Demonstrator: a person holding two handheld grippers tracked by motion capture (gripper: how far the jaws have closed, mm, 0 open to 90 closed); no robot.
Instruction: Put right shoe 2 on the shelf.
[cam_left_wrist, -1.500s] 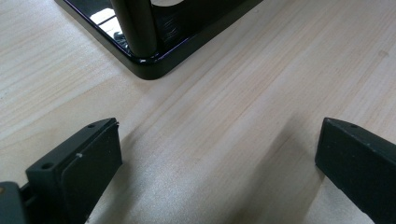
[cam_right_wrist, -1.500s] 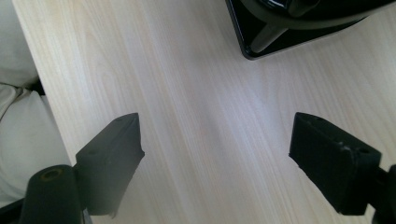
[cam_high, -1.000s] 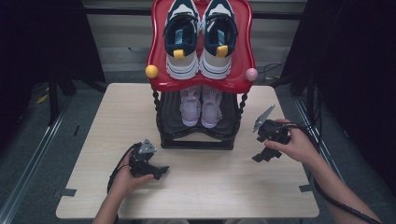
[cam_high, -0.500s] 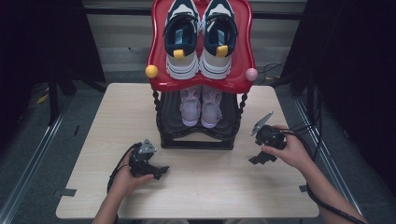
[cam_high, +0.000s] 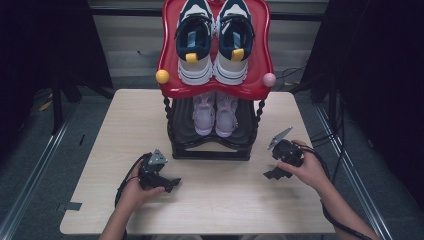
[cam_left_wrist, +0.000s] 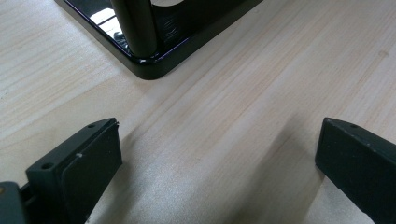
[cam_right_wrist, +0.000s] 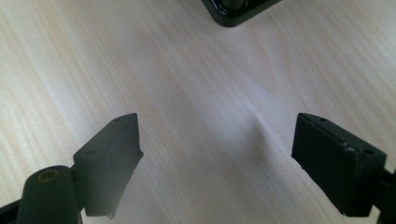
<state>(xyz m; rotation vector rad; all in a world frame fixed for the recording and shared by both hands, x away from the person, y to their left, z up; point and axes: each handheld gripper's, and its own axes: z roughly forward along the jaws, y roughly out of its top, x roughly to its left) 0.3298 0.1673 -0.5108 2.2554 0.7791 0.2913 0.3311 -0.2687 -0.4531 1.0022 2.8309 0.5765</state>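
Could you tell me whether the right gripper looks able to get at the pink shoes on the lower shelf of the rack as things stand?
Probably yes: the right gripper is open, and the pink shoes sit at the rack's open front.

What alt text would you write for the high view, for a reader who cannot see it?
A two-level shoe rack stands on a wooden table, with navy and white sneakers on its red top shelf and pale pink shoes below. A person's hands hold the left claw and right claw open in front of it.
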